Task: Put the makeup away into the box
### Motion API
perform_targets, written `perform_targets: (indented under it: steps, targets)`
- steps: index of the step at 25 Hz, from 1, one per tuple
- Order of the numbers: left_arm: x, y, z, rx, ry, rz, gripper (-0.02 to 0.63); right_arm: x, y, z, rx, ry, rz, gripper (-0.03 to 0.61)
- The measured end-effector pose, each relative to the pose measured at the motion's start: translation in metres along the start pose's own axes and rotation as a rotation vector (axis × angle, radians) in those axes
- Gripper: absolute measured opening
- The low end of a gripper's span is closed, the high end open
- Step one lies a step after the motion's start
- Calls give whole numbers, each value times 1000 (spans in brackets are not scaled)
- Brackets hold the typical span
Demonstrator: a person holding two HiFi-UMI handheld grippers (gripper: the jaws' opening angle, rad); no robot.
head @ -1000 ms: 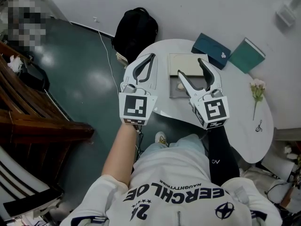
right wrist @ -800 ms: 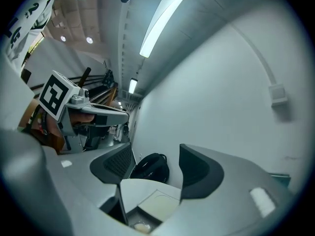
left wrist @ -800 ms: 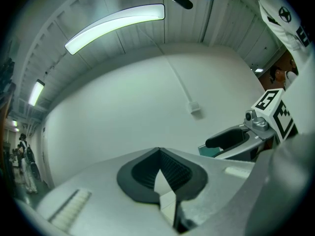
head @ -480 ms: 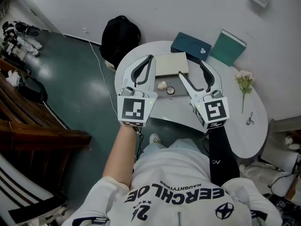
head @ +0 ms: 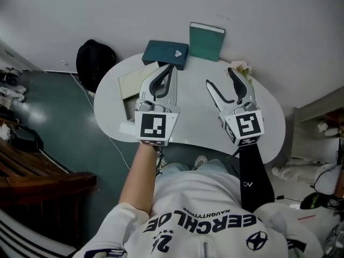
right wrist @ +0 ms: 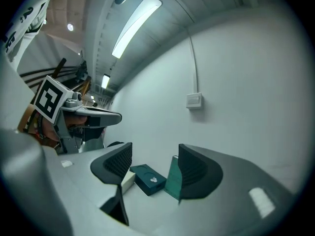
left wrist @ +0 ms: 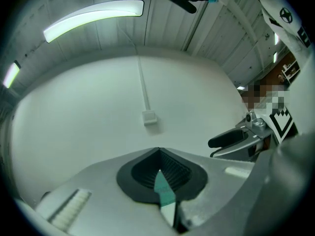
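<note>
Hovering over tabletop (head: 193, 123) | left hand-held gripper (head: 172, 66) pressed together, empty | right hand-held gripper (head: 220, 76) spread, empty | dark box (head: 165, 53), teal box (head: 206, 41) at far edge

A bare workroom or studio rather than a home: plain white walls (head: 107, 9), a glossy dark-green floor (head: 54, 117), long strip lights (left wrist: 93, 17) on a panelled ceiling (left wrist: 211, 33) (office style), a surface-mounted wall switch (left wrist: 149, 117), one white table (head: 199, 117), and a black backpack (head: 95, 63) on the floor.
</note>
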State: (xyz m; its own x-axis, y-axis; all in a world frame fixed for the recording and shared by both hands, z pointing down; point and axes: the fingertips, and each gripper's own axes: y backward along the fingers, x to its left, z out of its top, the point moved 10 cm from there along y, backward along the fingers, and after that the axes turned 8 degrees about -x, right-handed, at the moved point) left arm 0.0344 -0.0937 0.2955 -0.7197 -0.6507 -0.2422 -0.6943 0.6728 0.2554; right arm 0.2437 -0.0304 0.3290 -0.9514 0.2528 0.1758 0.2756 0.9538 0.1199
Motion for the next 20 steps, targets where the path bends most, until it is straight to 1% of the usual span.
perform_targets:
  steps: [5, 9, 14, 20]
  targets:
    - [-61, -41, 1, -21, 21, -118, 0, -51, 48, -6, 20, 18, -115, 324]
    - [-102, -70, 8, -49, 72, -208, 0, -81, 87, -9, 32, 30, -203, 324]
    - [-146, -97, 7, -72, 65, -302, 0, -109, 129, -11, 47, 31, -318, 324]
    - [-189, -118, 4, -83, 99, -418, 0, -133, 172, -13, 64, 40, -451, 322]
